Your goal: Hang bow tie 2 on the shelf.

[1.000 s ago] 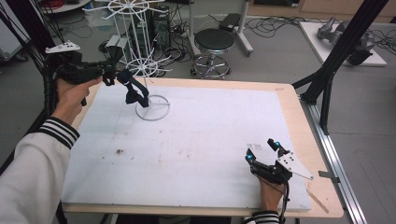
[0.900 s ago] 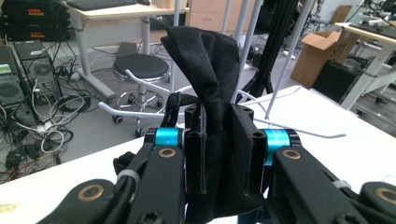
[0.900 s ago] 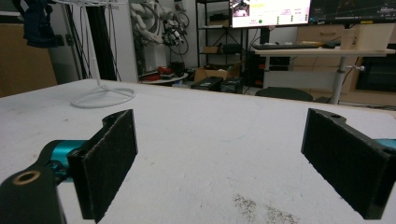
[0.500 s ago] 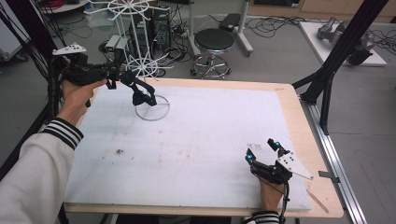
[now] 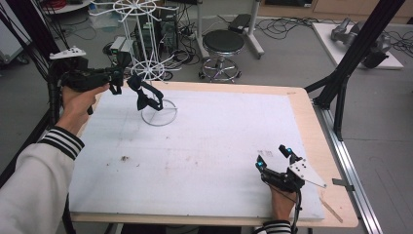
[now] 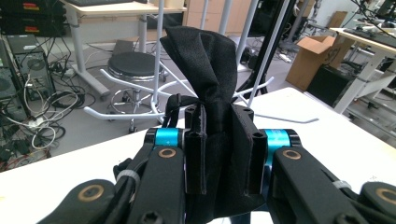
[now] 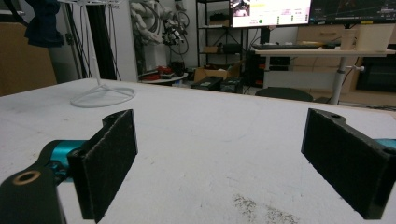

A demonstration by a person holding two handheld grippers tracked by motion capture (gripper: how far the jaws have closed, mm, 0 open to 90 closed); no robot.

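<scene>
- Left gripper (image 5: pixel 127 82): held above the far-left corner of the table (image 5: pixel 302 105), beside the white wire stand (image 5: pixel 146 48). In the left gripper view its 2 jaws are clamped on a black cloth (image 6: pixel 212 70).
- Black cloth: pinched between the jaws, its bunched folds rising beyond them; in the high view the cloth (image 5: pixel 145 95) hangs from the gripper over the ring base (image 5: pixel 159 113) of the stand, off the white table cover (image 5: pixel 209 141).
- Right gripper (image 5: pixel 274 157): resting low at the near-right part of the cover, well apart from the cloth. In the right gripper view its 2 jaws stand wide apart with nothing between them.
- Background: a round stool (image 5: pixel 223 44) stands on the floor beyond the table.
</scene>
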